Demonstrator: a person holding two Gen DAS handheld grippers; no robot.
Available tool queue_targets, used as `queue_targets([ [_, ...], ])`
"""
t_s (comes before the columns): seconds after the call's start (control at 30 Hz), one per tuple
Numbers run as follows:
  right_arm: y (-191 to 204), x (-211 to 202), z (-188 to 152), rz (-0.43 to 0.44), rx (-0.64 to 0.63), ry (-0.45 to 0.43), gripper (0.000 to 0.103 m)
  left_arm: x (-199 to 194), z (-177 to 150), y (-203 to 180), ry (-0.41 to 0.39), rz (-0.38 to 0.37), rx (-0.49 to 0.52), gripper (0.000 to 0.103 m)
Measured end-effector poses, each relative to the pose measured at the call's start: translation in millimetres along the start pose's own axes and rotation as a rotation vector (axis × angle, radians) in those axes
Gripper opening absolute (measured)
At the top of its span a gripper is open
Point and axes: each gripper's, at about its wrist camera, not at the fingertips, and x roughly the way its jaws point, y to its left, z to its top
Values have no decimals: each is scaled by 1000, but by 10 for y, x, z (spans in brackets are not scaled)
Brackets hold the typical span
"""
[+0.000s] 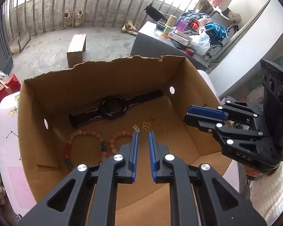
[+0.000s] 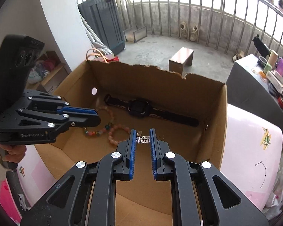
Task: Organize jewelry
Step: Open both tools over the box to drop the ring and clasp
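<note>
An open cardboard box (image 1: 103, 66) (image 2: 141, 69) holds a black wristwatch (image 1: 113, 109) (image 2: 139, 109), a multicoloured bead bracelet (image 1: 68, 150) (image 2: 96, 131), a pink bead bracelet (image 1: 115, 141) (image 2: 115, 131), a small silver abacus charm (image 1: 136, 128) (image 2: 143, 139) and a gold butterfly charm (image 1: 146, 126), all on its floor. My left gripper (image 1: 142, 132) (image 2: 96, 116) hovers over the bracelets, its jaws a narrow gap apart and empty. Over the box's right side, my right gripper (image 2: 143, 130) (image 1: 186, 114) is likewise slightly open. The abacus charm shows through its gap, lying on the floor below.
The box sits on a pink-and-white surface (image 2: 245, 131). A grey cabinet (image 1: 160, 37) piled with clutter stands to the right, with a wooden stool (image 1: 76, 47) beyond the box and a red bag (image 1: 11, 82) at the left. A railing closes the far side.
</note>
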Motion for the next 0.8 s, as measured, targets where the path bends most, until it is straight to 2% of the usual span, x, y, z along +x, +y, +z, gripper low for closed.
queue_targets([
  [0.17,26,268,-116,33,20,122,13,-73,-169,-34,-6,51,43,11],
  [0.23,6,310,-152,22,44,150,28,-107,-229,-69,-5,66,56,11],
  [0.27,11,290,-174,27,49,147,31,-127,-259,-93,-12,74,64,11],
  [0.4,66,-185,-329,43,36,-3,31,-461,-488,-281,-108,108,144,11],
  [0.47,122,-539,-535,10,14,-117,36,-698,-711,-418,-179,134,212,11],
  [0.5,159,-710,-674,4,5,-175,42,-804,-839,-473,-210,132,240,12],
  [0.57,243,-951,-962,-11,-15,-246,43,-945,-1135,-561,-248,114,279,19],
  [0.67,360,-1074,-1331,-28,-17,-276,43,-832,-1540,-602,-231,88,282,21],
  [0.73,390,-1032,-1534,-26,11,-282,44,-517,-1725,-583,-158,86,286,21],
  [0.8,395,-923,-1650,-14,45,-262,44,-175,-1814,-551,-112,120,299,21],
])
